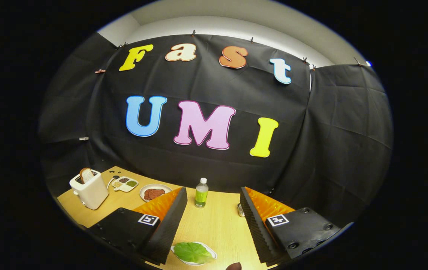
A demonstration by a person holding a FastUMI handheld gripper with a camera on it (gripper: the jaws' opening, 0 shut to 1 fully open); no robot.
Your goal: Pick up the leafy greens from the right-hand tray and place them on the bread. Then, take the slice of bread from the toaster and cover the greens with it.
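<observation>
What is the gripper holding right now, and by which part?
Nothing. The gripper is open, fingers wide apart above the table; the leafy greens lie untouched on their tray between the fingers.

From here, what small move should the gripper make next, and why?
Probably lower toward the leafy greens on their small plate: the gripper is open and holds nothing, the greens lie low between its fingers, and bread still stands in the toaster.
</observation>
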